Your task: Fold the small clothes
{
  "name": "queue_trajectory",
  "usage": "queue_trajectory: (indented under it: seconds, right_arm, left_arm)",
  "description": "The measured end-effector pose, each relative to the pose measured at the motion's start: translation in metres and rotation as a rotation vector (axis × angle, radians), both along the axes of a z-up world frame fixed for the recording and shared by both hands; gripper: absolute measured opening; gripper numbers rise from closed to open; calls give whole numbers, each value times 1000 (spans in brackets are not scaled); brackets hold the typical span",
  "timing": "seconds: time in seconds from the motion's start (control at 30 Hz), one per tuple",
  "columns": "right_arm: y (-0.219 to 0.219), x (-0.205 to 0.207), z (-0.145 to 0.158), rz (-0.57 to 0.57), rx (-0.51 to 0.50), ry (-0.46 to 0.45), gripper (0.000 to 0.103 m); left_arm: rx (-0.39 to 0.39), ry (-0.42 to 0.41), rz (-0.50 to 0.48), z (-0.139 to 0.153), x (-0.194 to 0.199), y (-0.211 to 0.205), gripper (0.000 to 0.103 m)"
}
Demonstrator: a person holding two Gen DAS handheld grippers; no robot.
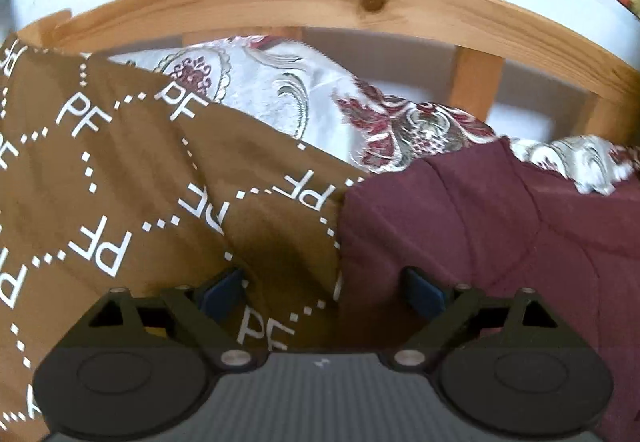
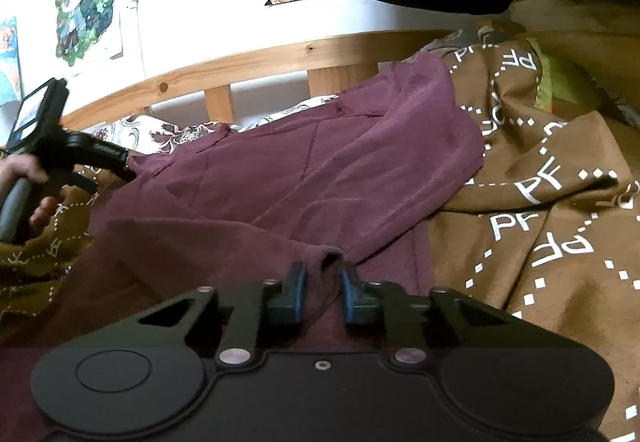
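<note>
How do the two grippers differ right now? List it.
The left gripper has its jaws wide apart, the right gripper nearly closed. The left holds nothing, straddling the maroon garment's edge beside the brown blanket; the right pinches a maroon fold. Both have blue pads.

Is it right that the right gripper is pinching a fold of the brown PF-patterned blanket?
Not quite. The right wrist view shows the right gripper pinching a fold of the maroon garment, not the brown PF-patterned blanket beside it.
</note>
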State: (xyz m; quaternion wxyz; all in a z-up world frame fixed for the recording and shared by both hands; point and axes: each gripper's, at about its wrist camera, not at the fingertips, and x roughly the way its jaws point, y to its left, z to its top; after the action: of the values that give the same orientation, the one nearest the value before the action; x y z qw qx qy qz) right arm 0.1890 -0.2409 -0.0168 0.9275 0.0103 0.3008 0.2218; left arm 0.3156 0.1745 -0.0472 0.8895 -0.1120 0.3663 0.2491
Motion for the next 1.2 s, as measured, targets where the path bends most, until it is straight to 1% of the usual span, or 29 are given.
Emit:
queue_trajectory:
  seconds: [0.1, 0.2, 0.23, 0.3, 0.37, 0.47, 0.53, 0.57, 0.63, 0.67, 0.73, 0.77, 0.83, 0.87, 0.93, 1.03, 1.2]
  right_arm:
    - [-3, -1, 3, -5, 1, 11, 9]
    - [-5, -1, 5, -10, -4, 16, 7]
    - [-4, -2, 5, -8, -12, 14, 7]
    - [-1, -2, 3, 0, -41, 14, 8]
    - [1, -2, 0, -2, -58, 17, 15]
    - [-1, -2, 2, -8, -53, 16, 24]
    - [-2, -3, 4, -10, -56, 16, 39]
    - [-1, -4, 5, -9, -58, 14, 41]
    - [-1, -6, 8, -6, -72, 0, 53]
    - [0, -7, 11, -4, -77, -13, 57]
    - [0, -11, 15, -2, -85, -38, 72]
    - [0, -12, 18, 0, -89, -50, 75]
    - [0, -17, 24, 2, -102, -78, 87]
    - [0, -20, 27, 4, -110, -90, 89]
    - [0, -26, 33, 10, -127, -111, 99]
    - [0, -36, 42, 21, -154, -139, 102]
    - [-1, -54, 58, 12, -185, -154, 102]
  left_arm:
    - [14, -4, 4, 1, 1, 0, 93]
    - [17, -36, 9, 5, -8, -1, 94]
    - [23, -31, 5, 4, -10, -3, 97]
    - [47, 2, -5, 2, -11, -5, 97]
    - [47, -1, -12, 3, -19, -8, 97]
    - [0, -22, -48, 6, -36, -17, 100]
    - [-16, -22, -62, 9, -50, -23, 100]
    - [-27, -26, -75, 11, -58, -27, 100]
    - [-46, -39, -111, 15, -78, -36, 101]
    - [-46, -43, -126, 17, -87, -40, 102]
    - [-41, -49, -151, 21, -107, -50, 102]
    - [-38, -51, -166, 22, -117, -54, 102]
    - [-34, -53, -194, 25, -138, -66, 102]
    - [-39, -58, -207, 26, -147, -71, 102]
    - [-50, -71, -242, 30, -167, -80, 102]
    - [-31, -78, -305, 36, -194, -93, 102]
    - [8, -66, -393, 40, -225, -117, 102]
